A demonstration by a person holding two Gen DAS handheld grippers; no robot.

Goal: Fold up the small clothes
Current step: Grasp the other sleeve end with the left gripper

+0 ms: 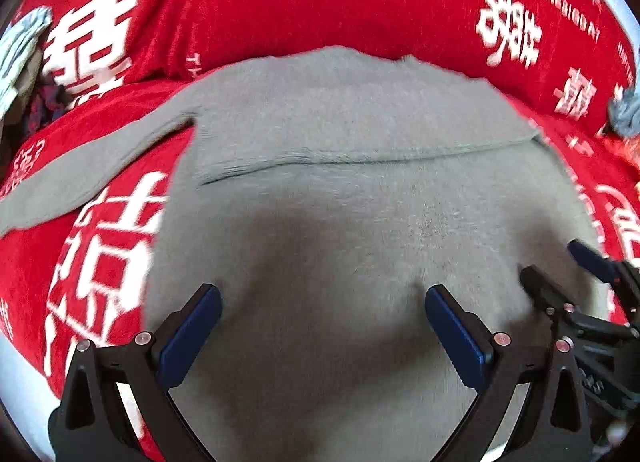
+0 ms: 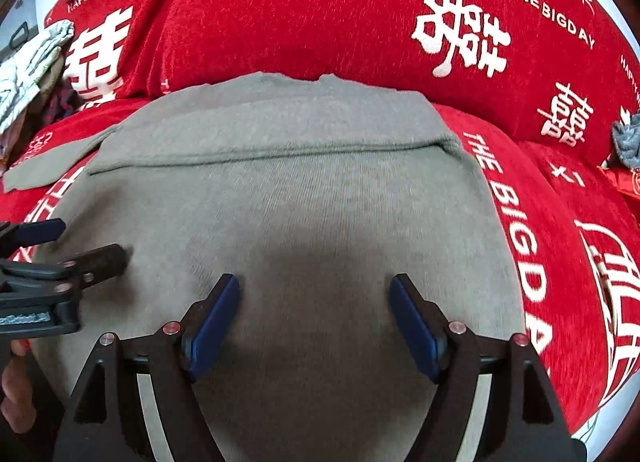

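Observation:
A grey knitted sweater (image 1: 360, 190) (image 2: 288, 198) lies spread on a red sofa cover, one part folded across it so a straight edge runs over its upper half. One sleeve (image 1: 92, 170) stretches out to the left. My left gripper (image 1: 322, 302) hovers over the sweater's lower part, open, with nothing between its blue pads. My right gripper (image 2: 316, 294) hangs over the same cloth further right, also open and holding nothing. Each gripper appears at the edge of the other's view: the right gripper (image 1: 560, 266), the left gripper (image 2: 80, 242).
The red sofa cover (image 1: 320, 2) (image 2: 320, 14) with white lettering covers seat and backrest. A pile of pale and dark clothes (image 1: 20, 58) (image 2: 32, 74) sits at the far left. A grey-blue cloth (image 1: 626, 110) (image 2: 628, 138) lies at the right edge. A hand (image 2: 16, 386) shows lower left.

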